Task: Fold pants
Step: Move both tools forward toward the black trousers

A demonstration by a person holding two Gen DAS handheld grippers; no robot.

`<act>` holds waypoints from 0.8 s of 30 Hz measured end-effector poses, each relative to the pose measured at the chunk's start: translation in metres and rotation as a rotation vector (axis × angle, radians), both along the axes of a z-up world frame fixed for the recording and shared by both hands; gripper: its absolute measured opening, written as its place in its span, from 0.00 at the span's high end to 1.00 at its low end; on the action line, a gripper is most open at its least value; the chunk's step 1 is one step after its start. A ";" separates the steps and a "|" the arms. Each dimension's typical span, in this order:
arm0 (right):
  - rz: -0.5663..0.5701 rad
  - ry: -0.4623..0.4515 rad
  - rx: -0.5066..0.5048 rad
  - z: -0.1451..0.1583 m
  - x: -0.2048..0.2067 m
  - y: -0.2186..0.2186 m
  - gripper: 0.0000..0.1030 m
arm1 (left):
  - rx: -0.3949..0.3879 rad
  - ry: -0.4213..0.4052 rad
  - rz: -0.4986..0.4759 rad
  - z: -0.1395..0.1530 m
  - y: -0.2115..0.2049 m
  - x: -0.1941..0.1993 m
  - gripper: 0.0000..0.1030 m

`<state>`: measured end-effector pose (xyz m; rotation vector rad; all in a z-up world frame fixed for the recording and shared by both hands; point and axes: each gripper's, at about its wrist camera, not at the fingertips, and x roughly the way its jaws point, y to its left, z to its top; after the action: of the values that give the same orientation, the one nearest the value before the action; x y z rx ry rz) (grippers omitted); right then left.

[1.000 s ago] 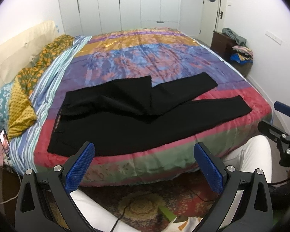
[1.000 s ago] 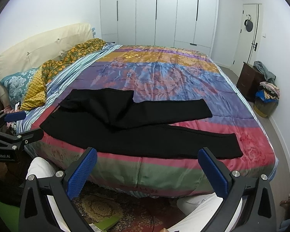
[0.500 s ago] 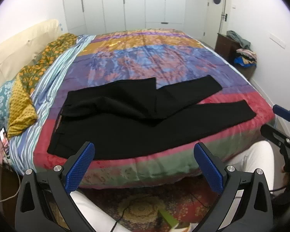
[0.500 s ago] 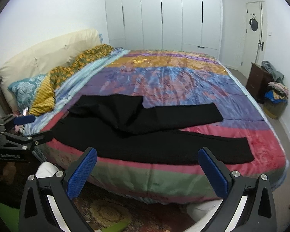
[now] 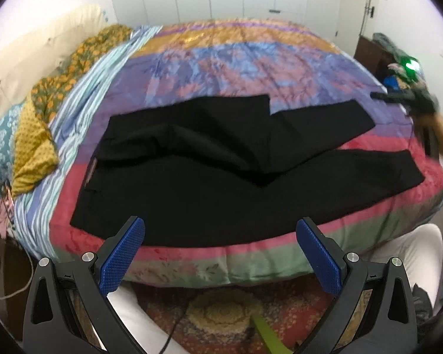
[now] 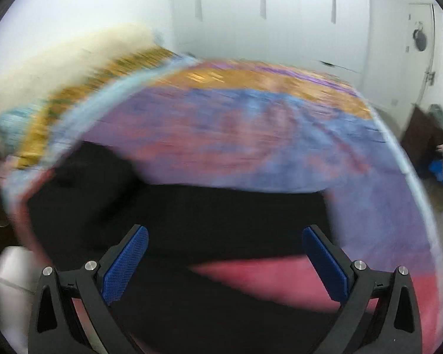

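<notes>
On the bedspread (image 5: 209,67), black pants (image 5: 221,183), yellow cloth (image 5: 34,150) beside

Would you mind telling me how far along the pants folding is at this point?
Barely started. Done: the black pants lie spread on the bed, one flap at the waist end already turned over. In hand: nothing; the left gripper and right gripper are both open above the pants. Left: every fold of the legs.
</notes>
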<state>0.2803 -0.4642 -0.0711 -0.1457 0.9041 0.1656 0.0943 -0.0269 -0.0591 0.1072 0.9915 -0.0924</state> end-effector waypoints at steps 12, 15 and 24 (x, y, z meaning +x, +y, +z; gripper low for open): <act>-0.127 0.428 0.159 -0.125 0.163 -0.096 0.54 | 0.044 0.174 0.027 -0.055 -0.009 0.040 0.01; -0.068 0.397 0.079 -0.113 0.166 -0.085 0.95 | 0.049 0.193 0.017 -0.061 -0.014 0.045 0.01; -0.454 0.051 -0.332 -0.037 0.173 -0.157 0.15 | 0.032 0.142 0.022 -0.068 -0.016 0.076 0.01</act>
<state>0.4530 -0.6213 -0.1081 -0.2402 0.9881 -0.4065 0.1698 -0.0425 -0.1275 0.1202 1.1356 -0.0641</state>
